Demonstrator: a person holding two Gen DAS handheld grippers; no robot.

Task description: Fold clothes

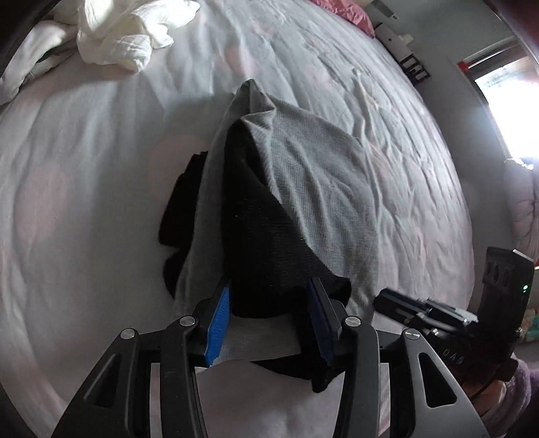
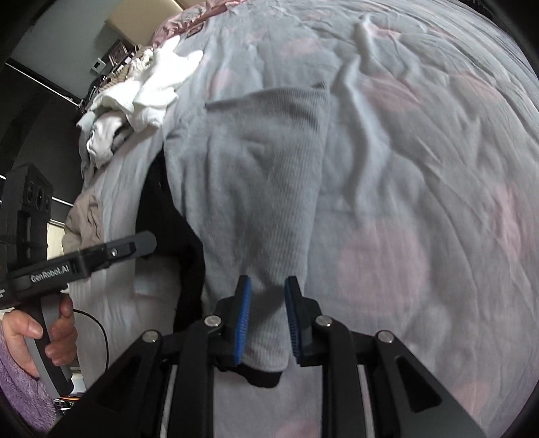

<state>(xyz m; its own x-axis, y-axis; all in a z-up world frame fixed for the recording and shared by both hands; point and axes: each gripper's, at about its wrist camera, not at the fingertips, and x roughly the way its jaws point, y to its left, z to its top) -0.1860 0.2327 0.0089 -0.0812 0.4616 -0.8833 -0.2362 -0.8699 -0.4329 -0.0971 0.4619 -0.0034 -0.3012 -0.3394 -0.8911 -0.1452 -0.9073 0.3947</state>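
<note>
A grey ribbed garment with a black layer [image 1: 313, 175] lies lengthwise on the pale bedspread [image 1: 84, 168], its near end raised to both grippers. My left gripper [image 1: 269, 286] is shut on the bunched black and grey end, which fills the gap between its blue pads [image 1: 219, 313]. In the right wrist view the same garment [image 2: 262, 168] runs away from my right gripper [image 2: 268, 281], which is shut on its grey hem. A black edge shows below the hem. The two grippers stand side by side at the same end of the garment.
Crumpled white clothes [image 1: 124, 30] sit at the far left of the bed, also seen as the white pile [image 2: 151, 87]. A beige cloth [image 2: 84, 219] lies near the bed's edge. A hand [image 2: 30, 333] in a purple sleeve grips the left handle. A bright window [image 1: 505, 94] is at right.
</note>
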